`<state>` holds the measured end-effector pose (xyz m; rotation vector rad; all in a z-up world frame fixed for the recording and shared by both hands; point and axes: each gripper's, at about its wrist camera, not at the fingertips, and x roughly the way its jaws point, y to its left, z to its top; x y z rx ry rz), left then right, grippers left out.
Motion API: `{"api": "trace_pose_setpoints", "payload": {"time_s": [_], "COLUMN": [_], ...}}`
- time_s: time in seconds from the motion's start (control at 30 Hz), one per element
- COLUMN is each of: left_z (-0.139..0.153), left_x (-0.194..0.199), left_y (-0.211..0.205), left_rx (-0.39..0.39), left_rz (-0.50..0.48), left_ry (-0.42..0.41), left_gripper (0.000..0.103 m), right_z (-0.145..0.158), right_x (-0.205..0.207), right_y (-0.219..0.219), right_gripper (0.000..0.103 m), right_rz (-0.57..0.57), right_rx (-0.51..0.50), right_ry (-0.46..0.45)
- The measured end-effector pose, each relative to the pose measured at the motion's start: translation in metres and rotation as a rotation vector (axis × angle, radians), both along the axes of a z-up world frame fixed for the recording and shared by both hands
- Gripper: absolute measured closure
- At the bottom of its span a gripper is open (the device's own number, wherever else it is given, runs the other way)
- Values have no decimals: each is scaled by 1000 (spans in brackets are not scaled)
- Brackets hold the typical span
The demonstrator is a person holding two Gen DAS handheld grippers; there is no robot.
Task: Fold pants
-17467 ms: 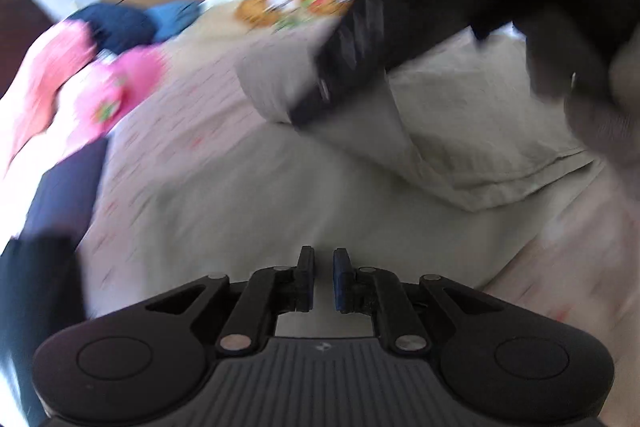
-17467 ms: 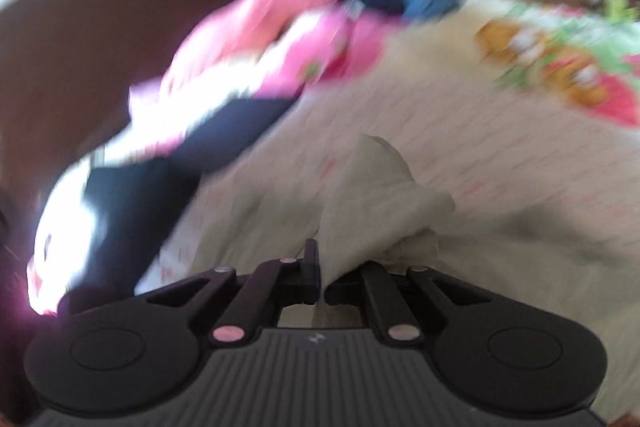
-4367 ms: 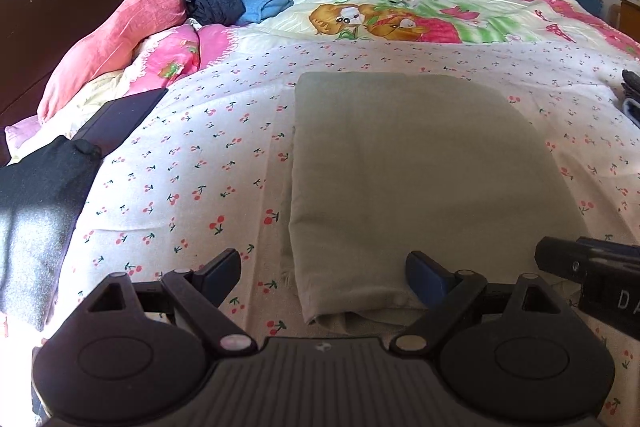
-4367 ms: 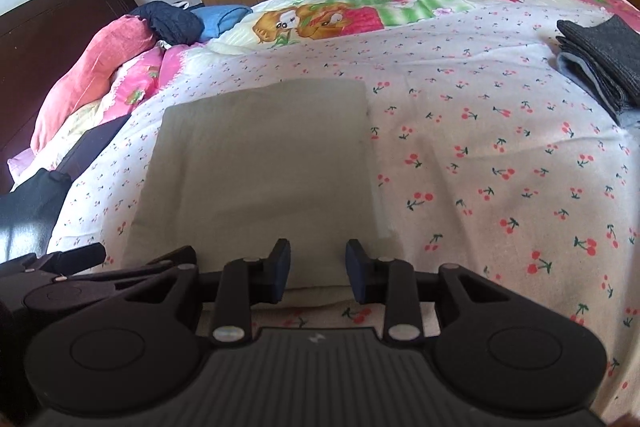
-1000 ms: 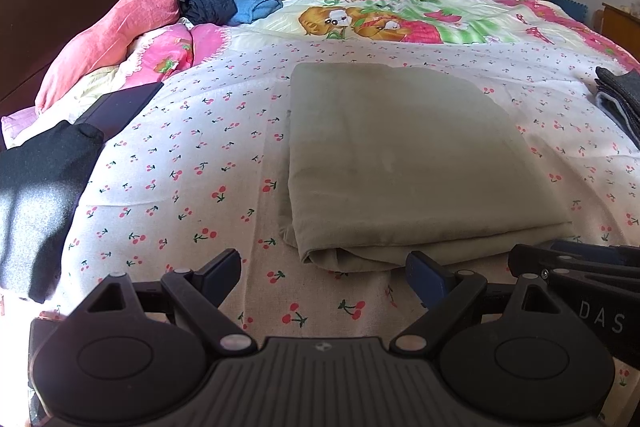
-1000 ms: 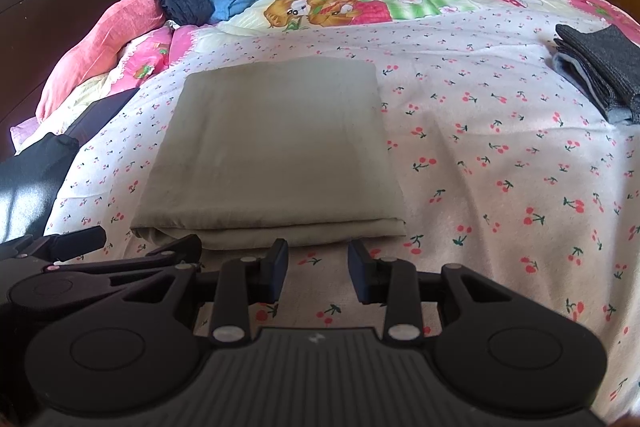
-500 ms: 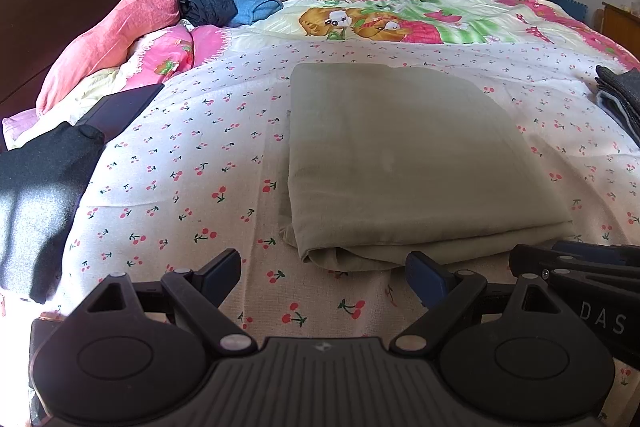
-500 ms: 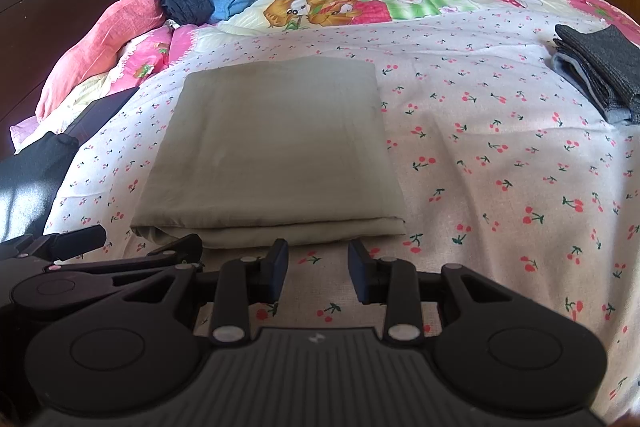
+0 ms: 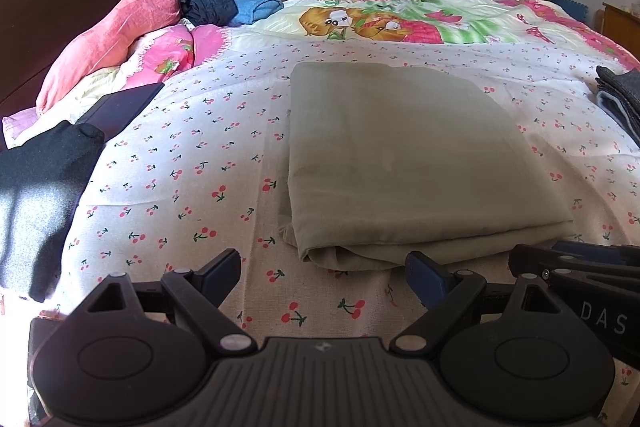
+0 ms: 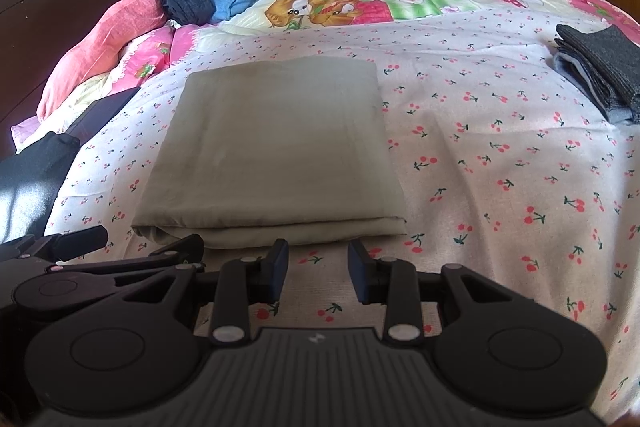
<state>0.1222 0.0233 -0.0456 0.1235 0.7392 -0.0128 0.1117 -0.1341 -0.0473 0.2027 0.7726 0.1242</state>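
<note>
Pants (image 9: 400, 155) are sitting folded into a flat olive rectangle in the middle of the bed (image 9: 192, 163), on the cherry-print sheet, with the thick layered edge facing both grippers. Left gripper (image 9: 324, 277) has its jaws spread wide with nothing in them, hanging just short of the near left corner of the stack. Right gripper (image 10: 316, 273) is only partly open, also empty, parked just in front of the near edge, not touching it. Looks pretty much done to me, maybe one more fold or a move over to the folded dark clothes (image 10: 600, 67) on the right side of the bed. Fabric looks soft, thin and light, so it'll flop and the layers will slide apart if you only pinch the top one. I'd grab the whole near edge at both corners, all layers together, since the middle would just sag.
</note>
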Motion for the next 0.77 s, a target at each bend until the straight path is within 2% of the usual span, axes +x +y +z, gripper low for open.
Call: {"api": "trace_pose_setpoints", "payload": {"time_s": [0.6,0.77], "left_z": [0,-2], "left_x": [-3,-6], "left_y": [-3,-7], "left_rx": [10,8], "left_rz": [1,-10], "left_ry": [-4,-13], "left_gripper": [3,10], "right_z": [4,5], "right_x": [-5,-9], "right_y": [1,2], "right_gripper": [69,71], "right_rz": [-5,-17], "right_rx": [-7,-19], "right_ry": [-7,-13]}}
